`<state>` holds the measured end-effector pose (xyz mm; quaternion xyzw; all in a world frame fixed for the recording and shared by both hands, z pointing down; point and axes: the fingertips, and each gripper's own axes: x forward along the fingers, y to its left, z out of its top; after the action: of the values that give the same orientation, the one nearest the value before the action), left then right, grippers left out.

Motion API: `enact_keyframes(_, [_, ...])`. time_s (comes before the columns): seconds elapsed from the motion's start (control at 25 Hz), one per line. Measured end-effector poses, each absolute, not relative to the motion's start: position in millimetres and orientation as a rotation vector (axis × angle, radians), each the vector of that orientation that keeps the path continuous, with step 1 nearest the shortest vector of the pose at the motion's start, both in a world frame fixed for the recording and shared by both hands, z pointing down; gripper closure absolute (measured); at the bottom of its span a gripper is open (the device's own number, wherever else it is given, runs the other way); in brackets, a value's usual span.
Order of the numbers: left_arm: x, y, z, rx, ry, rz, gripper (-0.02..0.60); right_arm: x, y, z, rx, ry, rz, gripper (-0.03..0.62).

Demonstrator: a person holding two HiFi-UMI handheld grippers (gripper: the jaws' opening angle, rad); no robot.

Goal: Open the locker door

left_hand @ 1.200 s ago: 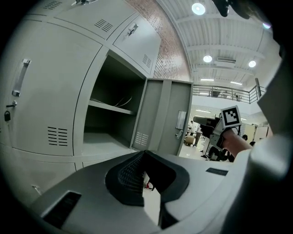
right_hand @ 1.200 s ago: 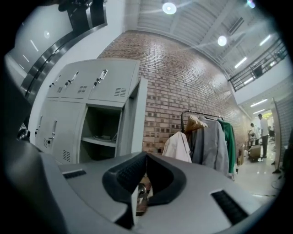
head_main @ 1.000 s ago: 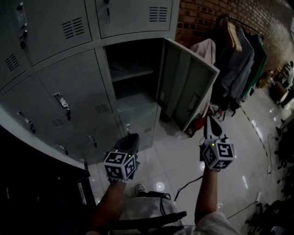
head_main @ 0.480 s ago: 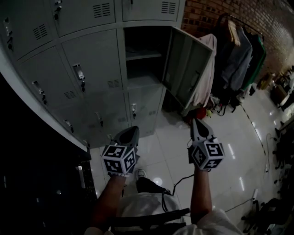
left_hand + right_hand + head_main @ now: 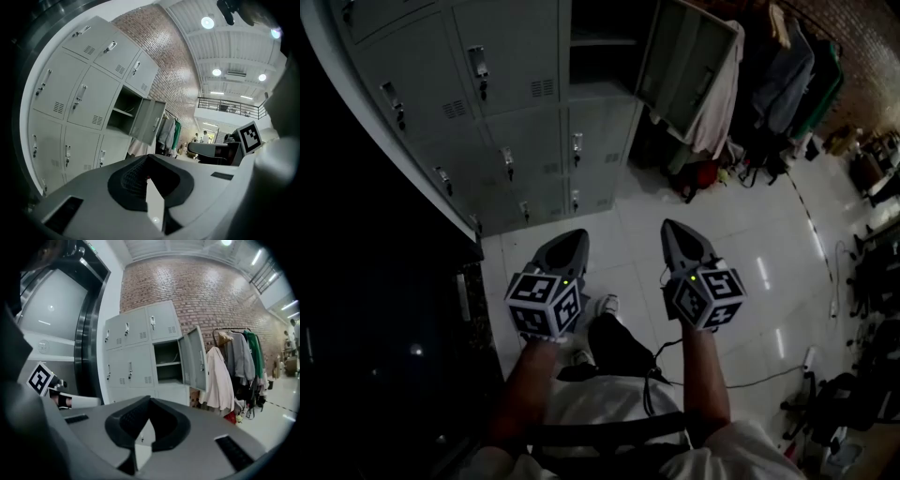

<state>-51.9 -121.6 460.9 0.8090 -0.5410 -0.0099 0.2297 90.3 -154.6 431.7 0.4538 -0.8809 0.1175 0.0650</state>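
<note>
The grey locker bank stands at the top of the head view. One middle compartment is open, and its door swings out to the right. The same open door shows in the left gripper view and in the right gripper view. My left gripper and right gripper hover side by side over the floor tiles, well away from the lockers. Both are shut with nothing between their jaws.
A clothes rack with hanging coats stands right of the lockers, and a pale coat hangs next to the open door. A dark steel door frame is on the left. A cable trails across the glossy floor. People stand far off.
The lockers have slid up and away in the head view, which now looks more steeply down. Both grippers have drawn back from the open door, closer to the body. Their jaws stay shut.
</note>
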Motion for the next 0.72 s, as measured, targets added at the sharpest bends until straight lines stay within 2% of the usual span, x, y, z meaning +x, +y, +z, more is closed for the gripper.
enact_keyframes(0.44, [-46.5,-64.9,451.5,2.197,-1.543,-0.079,0.584,64.7,-95.4,438.6,1.191,-2.718,0.401,0.591])
enact_keyframes(0.72, [-31.6,-57.2,443.3,2.2,-1.57,-0.082,0.584,79.2,-85.0,439.5,1.154,-2.716,0.397,0.591])
